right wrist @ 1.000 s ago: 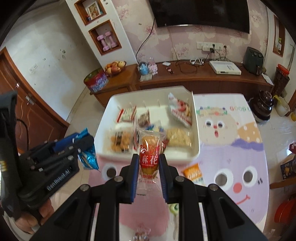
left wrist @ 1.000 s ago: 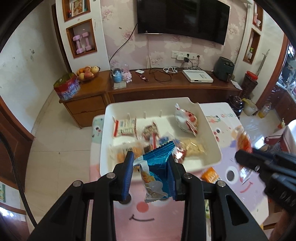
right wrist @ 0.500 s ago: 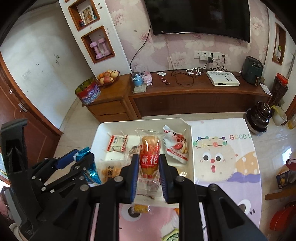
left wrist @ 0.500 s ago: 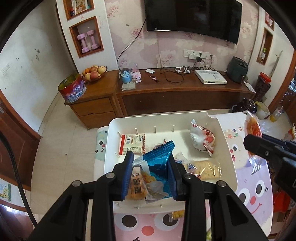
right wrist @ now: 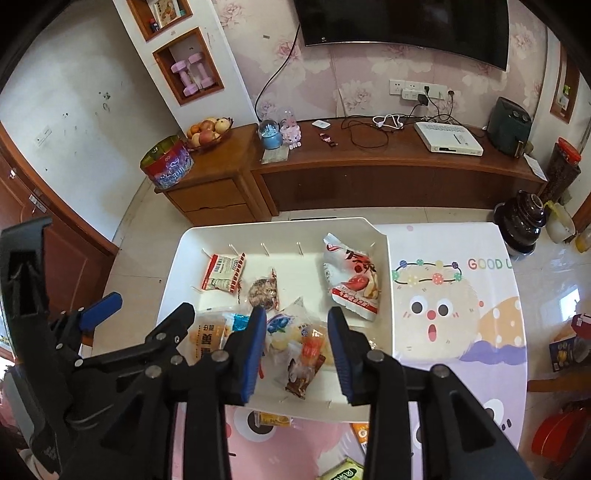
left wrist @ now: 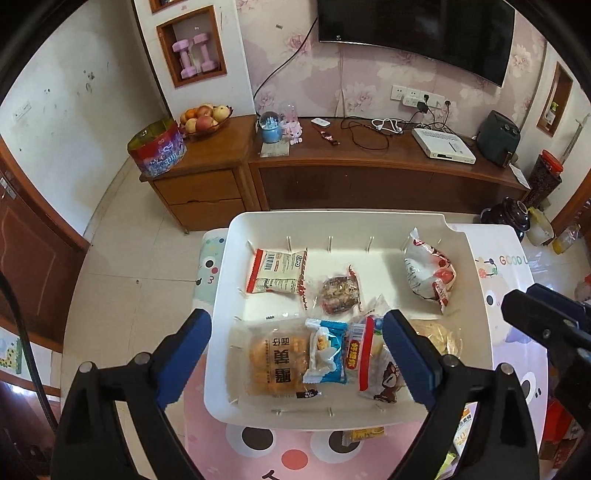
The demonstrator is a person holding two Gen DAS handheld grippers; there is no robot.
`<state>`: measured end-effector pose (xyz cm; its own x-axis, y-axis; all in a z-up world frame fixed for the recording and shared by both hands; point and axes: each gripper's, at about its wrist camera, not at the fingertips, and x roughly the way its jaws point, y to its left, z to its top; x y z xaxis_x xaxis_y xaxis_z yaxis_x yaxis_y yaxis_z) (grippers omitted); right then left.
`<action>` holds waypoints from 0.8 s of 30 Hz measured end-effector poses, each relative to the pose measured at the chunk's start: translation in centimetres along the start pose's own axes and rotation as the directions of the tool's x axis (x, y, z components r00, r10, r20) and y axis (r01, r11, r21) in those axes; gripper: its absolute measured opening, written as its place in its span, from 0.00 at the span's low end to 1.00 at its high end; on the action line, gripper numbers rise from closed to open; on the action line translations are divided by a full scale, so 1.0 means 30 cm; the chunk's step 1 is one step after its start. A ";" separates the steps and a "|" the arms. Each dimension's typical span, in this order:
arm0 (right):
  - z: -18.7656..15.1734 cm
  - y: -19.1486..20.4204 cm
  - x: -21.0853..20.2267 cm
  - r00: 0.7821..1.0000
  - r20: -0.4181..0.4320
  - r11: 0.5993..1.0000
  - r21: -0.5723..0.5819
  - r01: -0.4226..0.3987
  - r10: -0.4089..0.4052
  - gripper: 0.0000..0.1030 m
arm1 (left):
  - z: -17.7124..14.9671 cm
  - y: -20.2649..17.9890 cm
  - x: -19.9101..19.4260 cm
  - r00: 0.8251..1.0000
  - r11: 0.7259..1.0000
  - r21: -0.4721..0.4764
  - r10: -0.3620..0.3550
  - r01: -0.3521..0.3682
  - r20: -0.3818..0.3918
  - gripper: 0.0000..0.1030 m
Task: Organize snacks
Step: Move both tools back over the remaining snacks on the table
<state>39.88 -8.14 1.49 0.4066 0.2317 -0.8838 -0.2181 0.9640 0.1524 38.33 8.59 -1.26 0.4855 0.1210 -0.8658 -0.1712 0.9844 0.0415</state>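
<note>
Snacks: several packets lie inside a white tray (left wrist: pixel 221 295), which sits on a table (right wrist: pixel 461 369) covered with a cartoon-print cloth.
Blue packet (left wrist: pixel 328 350): lies in the near half of the tray, overlapping the right edge of a bread packet (left wrist: pixel 273 358) with dark printed characters.
Orange-and-red packet (right wrist: pixel 312 345): lies in the near part of the tray on a heap of clear wrappers, between the right gripper's fingers but not touched by them.
Far row of the tray: a red-and-white biscuit packet (left wrist: pixel 279 275) at the left, a clear wrapper with a dark snack (left wrist: pixel 340 293) beside it, and a white-and-red bag (left wrist: pixel 428 273) at the right end.
Loose snacks: a yellow packet (right wrist: pixel 273 419) lies on the cloth just outside the tray's near rim; a green packet (right wrist: pixel 343 472) lies nearer the camera.
Left gripper (left wrist: pixel 297 358): fingers spread wide, holding nothing, hovering over the near half of the tray.
Right gripper (right wrist: pixel 297 350): fingers parted, holding nothing, over the near right part of the tray.
Grippers together: side by side, the left one just beside the right one's left flank.
Room behind: a wooden cabinet (left wrist: pixel 332 177) along the wall bears a fruit bowl (left wrist: pixel 203 118) and a red tin (left wrist: pixel 157 147); a television (left wrist: pixel 413 33) hangs above.
</note>
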 end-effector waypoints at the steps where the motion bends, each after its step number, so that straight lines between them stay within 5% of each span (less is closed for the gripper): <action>1: 0.000 0.000 -0.002 1.000 0.002 1.000 -0.001 0.000 0.000 0.34 | 0.000 0.000 0.000 1.000 1.000 -0.001 0.000 0.000 -0.001 0.91; 24: -0.102 0.043 -0.047 1.000 -0.001 1.000 -0.022 0.001 -0.001 0.34 | -0.099 0.026 -0.119 0.998 0.999 0.024 -0.037 0.036 0.041 0.91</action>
<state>36.33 -7.63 1.58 0.4059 0.2309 -0.8843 -0.2370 0.9611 0.1421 33.92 8.54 0.38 0.5259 0.0893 -0.8458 -0.1327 0.9909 0.0220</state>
